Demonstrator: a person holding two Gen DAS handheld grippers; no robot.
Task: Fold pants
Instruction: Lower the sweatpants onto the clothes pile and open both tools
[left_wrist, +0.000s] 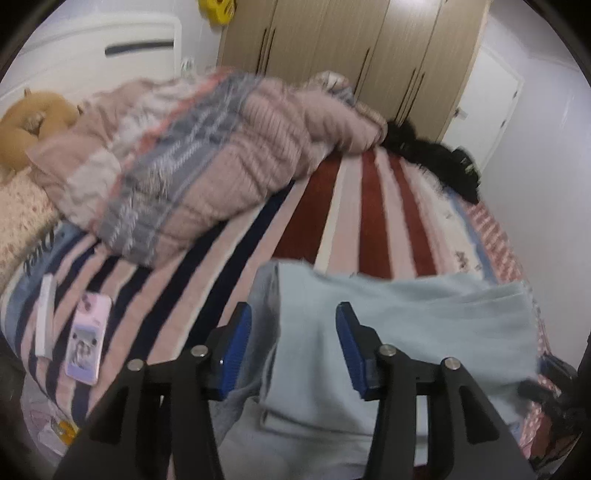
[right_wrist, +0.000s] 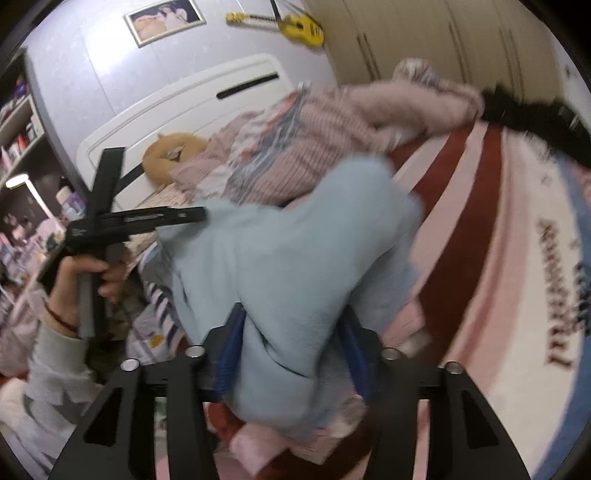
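We see the pants (left_wrist: 388, 332), pale blue, lying at the near edge of the bed (left_wrist: 373, 206), low in both wrist views. They look already doubled: along the right side in the left view stacked layers show at about 3 o'clock. So we judge at least one fold is made, and what is left is to let go, flatten and perhaps fold once more.

Our left gripper (left_wrist: 291, 347) has its blue pads apart, with cloth lying between them but neither pad pressing on it. Our right gripper (right_wrist: 295, 350) also straddles a bunched ridge of the pants; its pads are mostly hidden by the fabric and the picture is blurred, so we think they stand loose around it rather than clamped, but we cannot be sure.

Outward from there: at 10 o'clock in the left view a heaped quilt (left_wrist: 207, 158) takes up the far half of the bed, with a tan plush (left_wrist: 29, 125) beyond it. A phone (left_wrist: 86, 343) and a white slab (left_wrist: 44, 317) lie at 8 o'clock on the stripes, apart from the pants. A black garment (left_wrist: 436, 155) sits at 2 o'clock by the wardrobe (left_wrist: 351, 44). The quilt limits room to spread the cloth forward; the phone sits clear unless the pants slide left.
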